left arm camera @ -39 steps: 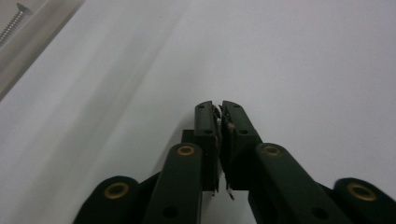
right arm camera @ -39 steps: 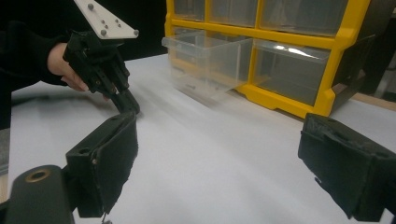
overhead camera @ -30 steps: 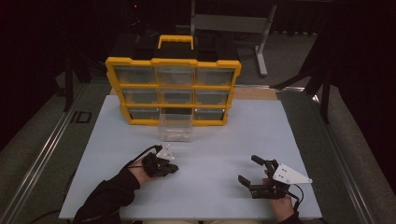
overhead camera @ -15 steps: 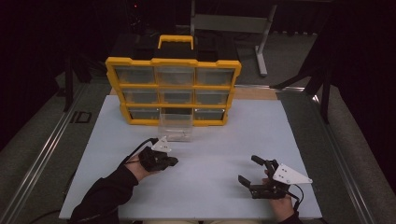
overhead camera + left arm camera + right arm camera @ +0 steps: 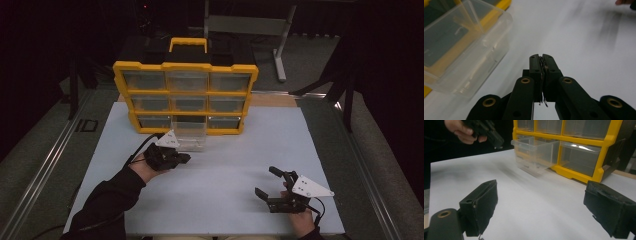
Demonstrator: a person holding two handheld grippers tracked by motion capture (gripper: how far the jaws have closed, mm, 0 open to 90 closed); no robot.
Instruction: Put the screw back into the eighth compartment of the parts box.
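Observation:
A yellow drawer cabinet stands at the back of the white table. Its bottom middle clear drawer is pulled out and looks empty. My left gripper hovers just in front of that drawer, jaws pressed shut. In the left gripper view the gripper shows a thin dark frayed sliver between the pads; what it is I cannot tell. The drawer lies to its left. My right gripper rests near the front right of the table, wide open with nothing between its pads. Its view shows the drawer and the left gripper.
The white table top spreads between the two hands. A black handle block sits on the cabinet. Grey floor and metal rails flank the table; a metal stand is behind at the right.
The left hand has lifted off the table and moved up toward the pulled-out drawer, jaws staying shut. The right hand has kept still.

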